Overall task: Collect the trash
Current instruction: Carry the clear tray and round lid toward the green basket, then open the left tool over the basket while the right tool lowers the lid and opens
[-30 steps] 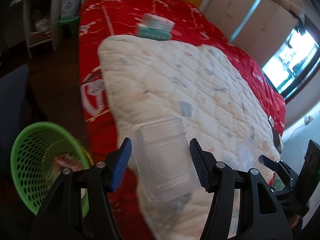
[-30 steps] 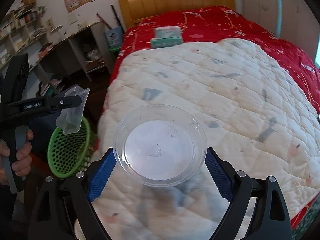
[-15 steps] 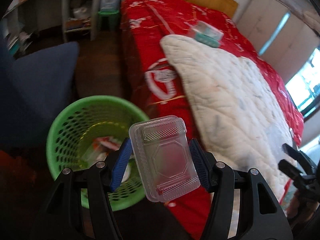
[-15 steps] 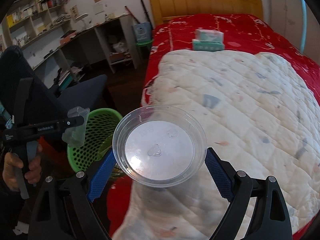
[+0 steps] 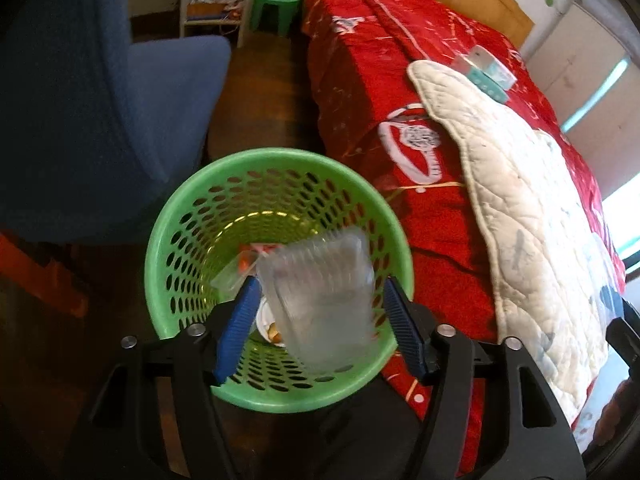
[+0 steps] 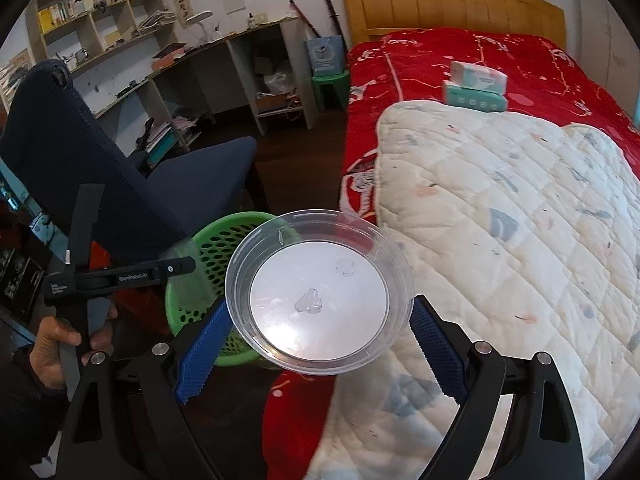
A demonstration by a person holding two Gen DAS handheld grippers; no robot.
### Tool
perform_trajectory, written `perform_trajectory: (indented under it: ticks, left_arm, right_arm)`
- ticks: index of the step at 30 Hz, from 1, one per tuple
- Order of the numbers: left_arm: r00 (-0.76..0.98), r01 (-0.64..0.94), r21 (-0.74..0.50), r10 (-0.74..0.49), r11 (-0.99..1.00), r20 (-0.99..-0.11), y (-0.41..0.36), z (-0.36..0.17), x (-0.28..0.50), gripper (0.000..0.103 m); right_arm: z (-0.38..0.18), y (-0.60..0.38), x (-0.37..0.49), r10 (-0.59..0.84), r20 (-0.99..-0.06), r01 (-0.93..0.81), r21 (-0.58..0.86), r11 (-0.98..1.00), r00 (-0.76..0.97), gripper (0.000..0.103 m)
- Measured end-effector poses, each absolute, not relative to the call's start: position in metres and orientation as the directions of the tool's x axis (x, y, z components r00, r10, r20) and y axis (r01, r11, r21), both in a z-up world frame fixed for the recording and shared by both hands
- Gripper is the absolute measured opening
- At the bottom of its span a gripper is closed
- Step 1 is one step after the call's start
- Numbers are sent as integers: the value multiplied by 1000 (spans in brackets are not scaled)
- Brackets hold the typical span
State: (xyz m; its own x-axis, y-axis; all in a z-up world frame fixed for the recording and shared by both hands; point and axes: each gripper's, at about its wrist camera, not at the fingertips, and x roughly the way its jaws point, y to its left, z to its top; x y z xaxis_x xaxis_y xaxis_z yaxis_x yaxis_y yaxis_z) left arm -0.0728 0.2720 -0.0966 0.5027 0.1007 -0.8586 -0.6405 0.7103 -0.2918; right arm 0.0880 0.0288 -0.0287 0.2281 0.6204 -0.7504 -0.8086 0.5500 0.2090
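A clear plastic clamshell box point(image 5: 320, 300) hangs blurred between the blue pads of my left gripper point(image 5: 320, 285), right over the green mesh basket point(image 5: 180, 200). The jaws are opening and the box has come loose from the right pad. Wrappers and a white scrap lie in the basket's bottom. My right gripper point(image 6: 319, 306) is shut on a clear round plastic dish point(image 6: 319, 280), held above the bed's edge just right of the basket point(image 6: 208, 248). In the right wrist view, the left gripper point(image 6: 188, 266) reaches over the basket, with a hand on its grip.
A blue chair point(image 5: 100, 120) stands close behind the basket on the left. The bed with a red cover point(image 5: 380, 80) and white quilt point(image 6: 520, 220) fills the right. Tissue boxes point(image 6: 476, 88) lie on the bed. A desk with shelves point(image 6: 240, 60) and a green stool point(image 5: 276, 8) are at the back.
My left gripper swung from the bed to above the green basket and lowered. Its jaws have widened and the clamshell box is slipping down. The right gripper followed leftward, still holding the dish.
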Motion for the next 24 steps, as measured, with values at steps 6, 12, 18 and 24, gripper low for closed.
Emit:
perform_trajectory:
  ticks: [6,12,18,24]
  left_arm:
    - [490,-661,-284,113,695,-864,276,-102,-88,69]
    - [483,-684,-271,141,677,-864,280,-101,-110,69]
    - [493,-712,-284,170,642,-853,289,-93,-138,69]
    - [497,-733,-288,196,616,-846,296,-88,-158,69]
  right_arm:
    - [-31,49,82,634,-749,-825,225,519,194,86]
    - [-38,73,71,642,-752,-839,247,485,150,86]
    - [-51,99,61,639,-762,-848,267,458,105,86]
    - [-65,127,51,635,-771,-843,304,443,55,86]
